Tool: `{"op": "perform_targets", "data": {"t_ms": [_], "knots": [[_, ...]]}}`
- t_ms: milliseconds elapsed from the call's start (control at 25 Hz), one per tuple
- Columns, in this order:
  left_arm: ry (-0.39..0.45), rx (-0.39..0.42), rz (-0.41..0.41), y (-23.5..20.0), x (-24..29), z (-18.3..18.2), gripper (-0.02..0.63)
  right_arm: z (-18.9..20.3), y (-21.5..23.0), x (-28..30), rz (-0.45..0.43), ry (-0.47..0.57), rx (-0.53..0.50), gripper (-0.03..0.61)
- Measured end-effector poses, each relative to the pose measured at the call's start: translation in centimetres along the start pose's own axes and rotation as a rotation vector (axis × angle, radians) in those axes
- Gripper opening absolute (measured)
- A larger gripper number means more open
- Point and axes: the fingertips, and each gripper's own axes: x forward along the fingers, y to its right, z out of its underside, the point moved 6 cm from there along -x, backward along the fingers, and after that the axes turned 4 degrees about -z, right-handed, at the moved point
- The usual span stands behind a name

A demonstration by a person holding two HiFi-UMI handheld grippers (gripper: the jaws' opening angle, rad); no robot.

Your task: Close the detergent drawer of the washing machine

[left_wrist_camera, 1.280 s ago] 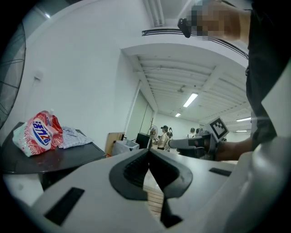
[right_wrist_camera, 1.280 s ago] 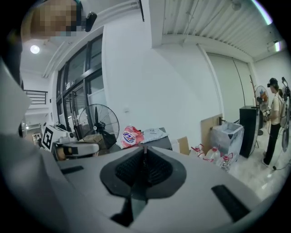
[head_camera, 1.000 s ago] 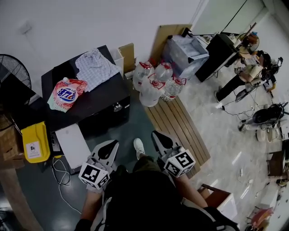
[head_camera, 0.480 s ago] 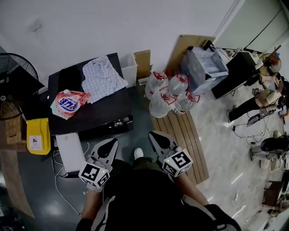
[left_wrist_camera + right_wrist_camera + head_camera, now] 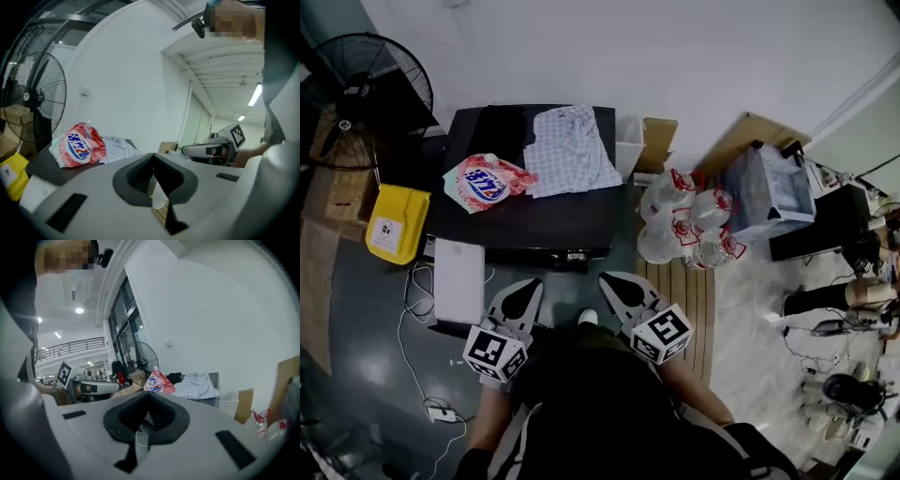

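The black washing machine (image 5: 525,230) stands straight ahead of me in the head view, seen from above. A white flat rectangular part (image 5: 457,281) juts out at its front left; I cannot tell whether it is the detergent drawer. My left gripper (image 5: 525,287) and right gripper (image 5: 607,280) hang side by side just short of the machine's front, touching nothing. Both are shut and hold nothing. In the left gripper view the left gripper (image 5: 153,158) points past the machine's top; in the right gripper view the right gripper (image 5: 149,398) does the same.
A red and white detergent bag (image 5: 486,180) and a checked cloth (image 5: 569,148) lie on the machine's top. A yellow container (image 5: 394,223) and a fan (image 5: 380,80) stand at the left. Water jugs (image 5: 689,230) and wooden slats (image 5: 689,295) lie to the right. Cables (image 5: 417,347) trail on the floor.
The head view has swung so the washing machine now sits square ahead and nearer the middle. Both grippers stay shut, side by side, in the same pose.
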Motion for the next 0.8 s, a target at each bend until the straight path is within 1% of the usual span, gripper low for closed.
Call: {"op": "perform_targets", "data": {"t_ms": [160, 400, 600, 800], "knots": [[0.023, -0.066, -0.129, -2.7, -3.3, 1.0, 0.011, 0.1, -1.8, 4.5, -0.132, -0.068, -0.034, 0.015], [0.056, -0.133, -0.301, -7.8, -9.9, 2.7, 0.011, 1.1, -6.8, 12.1, -0.315, -0.172, -0.084, 0.015], [0.088, -0.2, -0.452, -11.8, -16.1, 5.0, 0.011, 2.4, -11.6, 18.2, -0.443, -0.274, -0.135, 0.015], [0.094, -0.271, -0.559, -15.5, -21.5, 7.9, 0.011, 4.7, -16.3, 23.3, -0.544, -0.371, -0.172, 0.017]]}}
